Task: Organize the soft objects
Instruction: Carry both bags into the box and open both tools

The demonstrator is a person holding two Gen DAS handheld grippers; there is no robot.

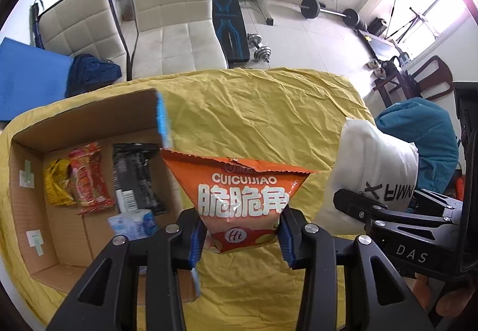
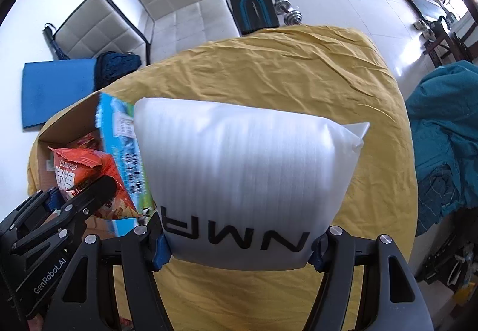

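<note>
My left gripper (image 1: pixel 240 237) is shut on an orange snack bag (image 1: pixel 242 193) and holds it above the yellow cloth, just right of an open cardboard box (image 1: pixel 59 229). The box holds a yellow packet (image 1: pixel 56 184), a red packet (image 1: pixel 88 178), a black packet (image 1: pixel 136 178) and a blue-white tissue pack (image 1: pixel 134 222). My right gripper (image 2: pixel 237 254) is shut on a white foam pouch (image 2: pixel 248 169) with black letters, held above the cloth. The pouch also shows at the right of the left wrist view (image 1: pixel 373 169), and the snack bag at the left of the right wrist view (image 2: pixel 89 178).
The table is covered by a wrinkled yellow cloth (image 1: pixel 254 119). Two cream chairs (image 1: pixel 176 17) stand behind it, with a blue mat (image 1: pixel 27 77) at the left. A teal cloth heap (image 2: pixel 442 133) lies at the right. Weights and a bench (image 1: pixel 230 23) stand on the floor beyond.
</note>
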